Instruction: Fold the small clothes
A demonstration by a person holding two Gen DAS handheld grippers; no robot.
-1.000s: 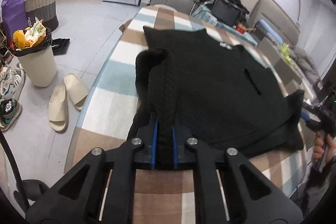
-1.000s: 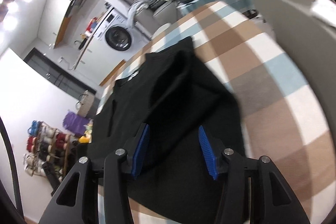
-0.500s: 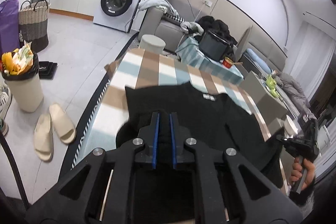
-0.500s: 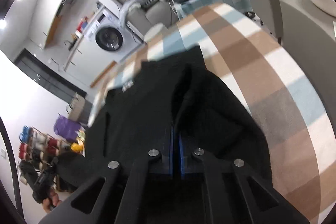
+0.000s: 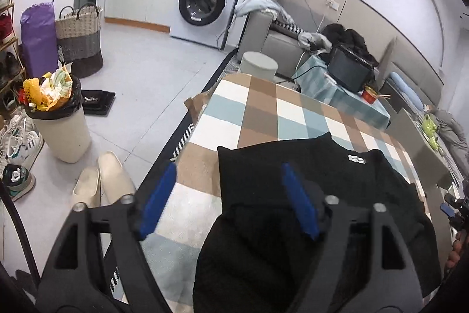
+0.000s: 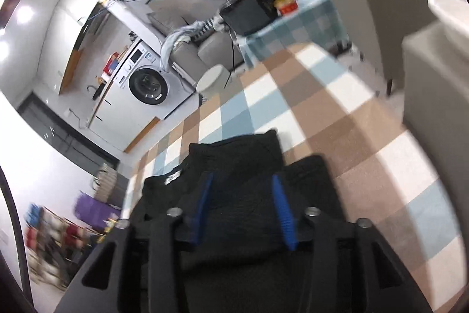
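Observation:
A black knit sweater (image 5: 307, 195) lies folded on the checked tablecloth (image 5: 258, 107), its white neck label (image 5: 357, 159) facing up. My left gripper (image 5: 225, 195) is open above the sweater's left edge, holding nothing; one blue pad is over the cloth, the other over the sweater. In the right wrist view the sweater (image 6: 243, 166) lies under my right gripper (image 6: 241, 204), which is open with blue pads apart and nothing between them. The other gripper's hand shows at the far right edge (image 5: 457, 213) of the left wrist view.
Left of the table on the floor are beige slippers (image 5: 102, 184), a full bin (image 5: 55, 113), a wicker basket (image 5: 79, 40) and a washing machine (image 5: 205, 5). A sofa, a small table with a black appliance (image 5: 351, 69) and a grey cabinet (image 6: 433, 72) lie beyond.
Both grippers were shut on sweater folds half a second ago; both have now opened and let go. The sweater's lower part now lies folded over towards the neck.

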